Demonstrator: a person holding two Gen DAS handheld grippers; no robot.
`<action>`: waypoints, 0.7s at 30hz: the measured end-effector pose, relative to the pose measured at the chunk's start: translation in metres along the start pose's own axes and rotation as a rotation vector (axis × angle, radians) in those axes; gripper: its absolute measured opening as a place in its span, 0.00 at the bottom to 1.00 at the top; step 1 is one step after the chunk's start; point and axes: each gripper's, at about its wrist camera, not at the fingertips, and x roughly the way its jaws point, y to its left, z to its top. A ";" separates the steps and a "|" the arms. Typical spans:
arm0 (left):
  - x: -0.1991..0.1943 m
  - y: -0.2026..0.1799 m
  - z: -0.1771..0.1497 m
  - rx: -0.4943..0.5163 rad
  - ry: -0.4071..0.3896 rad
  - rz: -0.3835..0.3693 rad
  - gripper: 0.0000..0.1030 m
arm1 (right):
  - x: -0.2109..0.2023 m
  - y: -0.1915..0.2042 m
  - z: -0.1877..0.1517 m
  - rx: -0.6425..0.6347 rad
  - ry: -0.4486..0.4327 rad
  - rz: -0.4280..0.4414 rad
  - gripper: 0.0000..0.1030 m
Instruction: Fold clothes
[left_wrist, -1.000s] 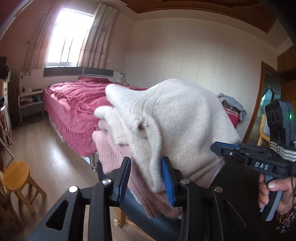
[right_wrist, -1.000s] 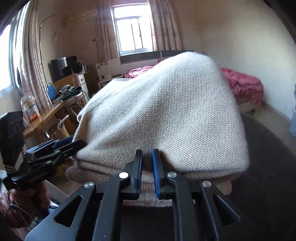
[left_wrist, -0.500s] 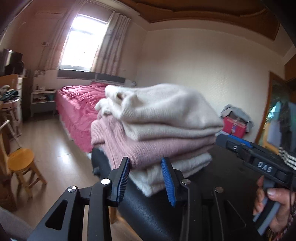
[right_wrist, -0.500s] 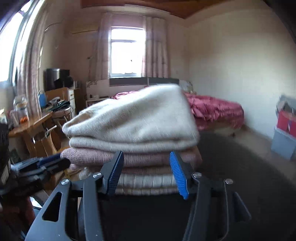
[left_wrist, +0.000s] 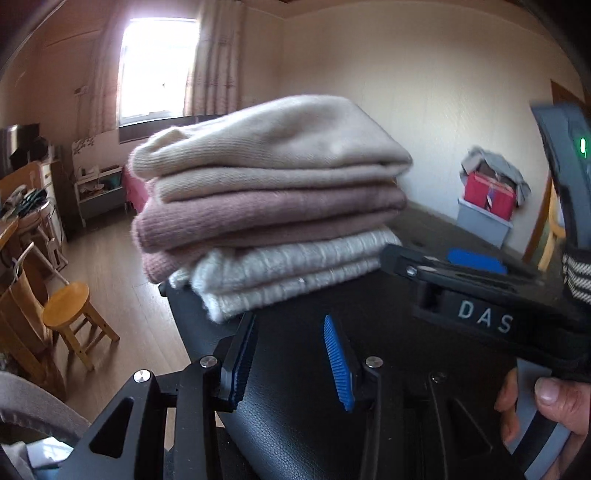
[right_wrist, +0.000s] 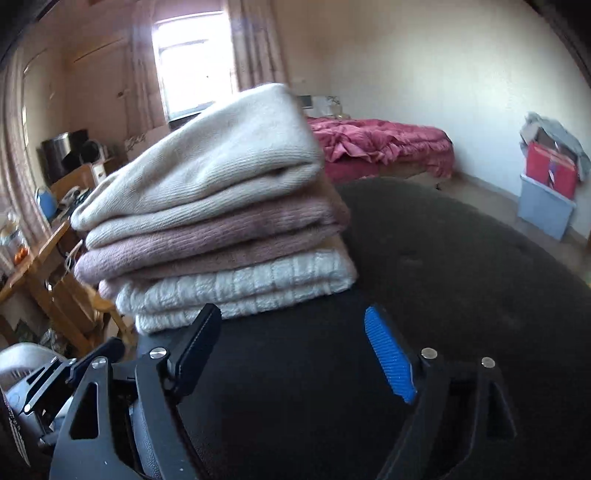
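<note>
Your left gripper (left_wrist: 290, 363) hangs low over the black padded surface (left_wrist: 303, 398), jaws partly apart and opening, nothing between them. Your right gripper (right_wrist: 291, 354) is opening wider over the same surface, its gap bare too. At twelve o'clock from both, just past the fingertips, sits the stack (left_wrist: 269, 203): cream sweater (left_wrist: 273, 144) on top, pink one (left_wrist: 266, 218) in the middle, ribbed white one (left_wrist: 288, 269) at the bottom, resting at the surface's far left edge and touching neither gripper. At three o'clock in the left view your hand (left_wrist: 543, 410) grips the right gripper's handle, which cuts off that side. At nine o'clock stands a stool (left_wrist: 68, 306) on the wood floor. Farther off, a red box (right_wrist: 550, 168) on a grey bin at two o'clock, the bed (right_wrist: 380, 142) partly hidden behind the stack, then the bright window (right_wrist: 195, 62). The desk clutter at ten o'clock is too blurred to name
</note>
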 end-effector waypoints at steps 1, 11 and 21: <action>0.002 -0.004 0.000 0.018 0.009 0.011 0.37 | -0.001 0.005 -0.001 -0.021 -0.008 0.005 0.86; 0.004 0.010 0.002 -0.045 0.024 0.094 0.37 | -0.016 0.041 -0.007 -0.169 -0.098 -0.017 0.94; 0.004 0.022 0.002 -0.072 0.053 0.131 0.37 | -0.022 0.039 -0.005 -0.168 -0.124 -0.027 1.00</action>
